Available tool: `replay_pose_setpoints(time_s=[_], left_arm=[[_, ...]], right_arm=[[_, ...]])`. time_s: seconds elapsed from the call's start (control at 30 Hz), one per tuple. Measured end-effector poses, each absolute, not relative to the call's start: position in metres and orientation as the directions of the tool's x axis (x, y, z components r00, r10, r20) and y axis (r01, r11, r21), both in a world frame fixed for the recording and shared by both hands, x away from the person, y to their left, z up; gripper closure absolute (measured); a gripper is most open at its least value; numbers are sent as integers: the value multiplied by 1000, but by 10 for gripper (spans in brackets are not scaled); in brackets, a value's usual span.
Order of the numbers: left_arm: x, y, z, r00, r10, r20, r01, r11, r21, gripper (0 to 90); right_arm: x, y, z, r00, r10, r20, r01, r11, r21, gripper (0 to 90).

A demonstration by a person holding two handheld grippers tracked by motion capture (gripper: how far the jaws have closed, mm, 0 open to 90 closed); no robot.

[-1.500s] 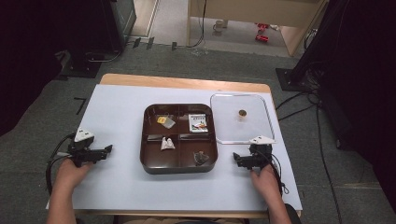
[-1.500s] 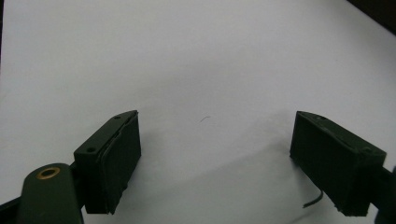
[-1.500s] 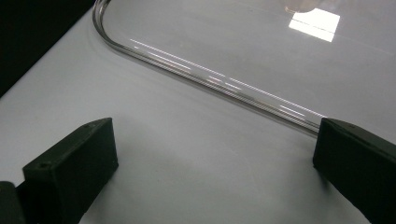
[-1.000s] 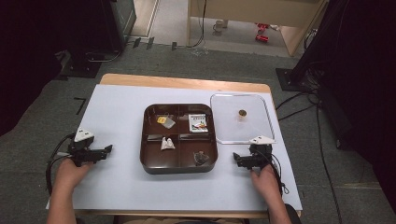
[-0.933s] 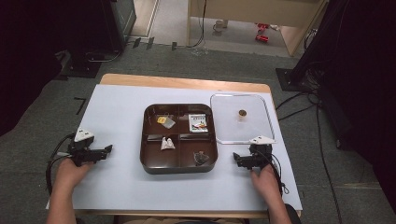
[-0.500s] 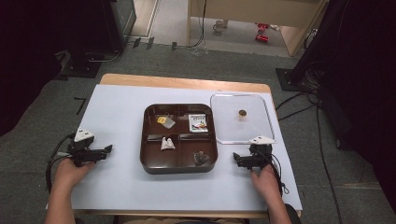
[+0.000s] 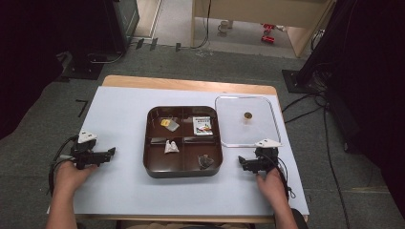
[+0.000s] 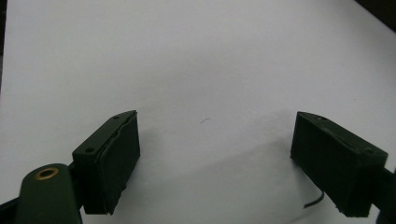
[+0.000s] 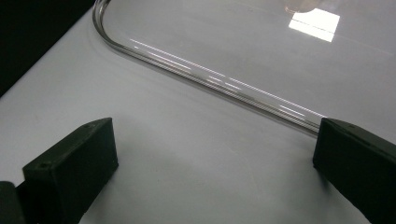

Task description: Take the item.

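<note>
My left gripper (image 7: pixel 111 152) rests on the white sheet (image 7: pixel 119 114) at about nine o'clock from the brown tray (image 7: pixel 184 168), jaws spread wide apart over bare sheet in the left gripper view. My right gripper (image 7: pixel 242 163) sits at four o'clock from the tray, jaws likewise wide apart, just beside the near edge of the clear lid (image 7: pixel 267 129). The lid lies flat at three o'clock, beside the tray. The tray's four compartments each hold a small item.
</note>
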State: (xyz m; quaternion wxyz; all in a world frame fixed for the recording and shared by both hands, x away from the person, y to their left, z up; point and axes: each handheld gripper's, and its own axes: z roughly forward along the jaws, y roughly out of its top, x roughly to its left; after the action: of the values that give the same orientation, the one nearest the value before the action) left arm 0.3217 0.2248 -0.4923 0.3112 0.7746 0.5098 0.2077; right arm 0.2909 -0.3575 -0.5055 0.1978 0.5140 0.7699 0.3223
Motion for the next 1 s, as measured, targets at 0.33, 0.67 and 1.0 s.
replay_pose_setpoints(time_s=[0.33, 0.67, 1.0], left_arm=[[327, 219, -484, 383, 924, -5, 718, -294, 631, 163], [327, 218, -476, 382, 923, -45, 734, -273, 623, 246], [326, 213, -466, 389, 919, -67, 738, -267, 620, 301]], right_arm=[[291, -357, -505, -393, 919, 27, 664, 264, 700, 0], [291, -357, -505, -393, 919, 27, 664, 264, 700, 0], [291, -357, -505, -393, 919, 27, 664, 264, 700, 0]])
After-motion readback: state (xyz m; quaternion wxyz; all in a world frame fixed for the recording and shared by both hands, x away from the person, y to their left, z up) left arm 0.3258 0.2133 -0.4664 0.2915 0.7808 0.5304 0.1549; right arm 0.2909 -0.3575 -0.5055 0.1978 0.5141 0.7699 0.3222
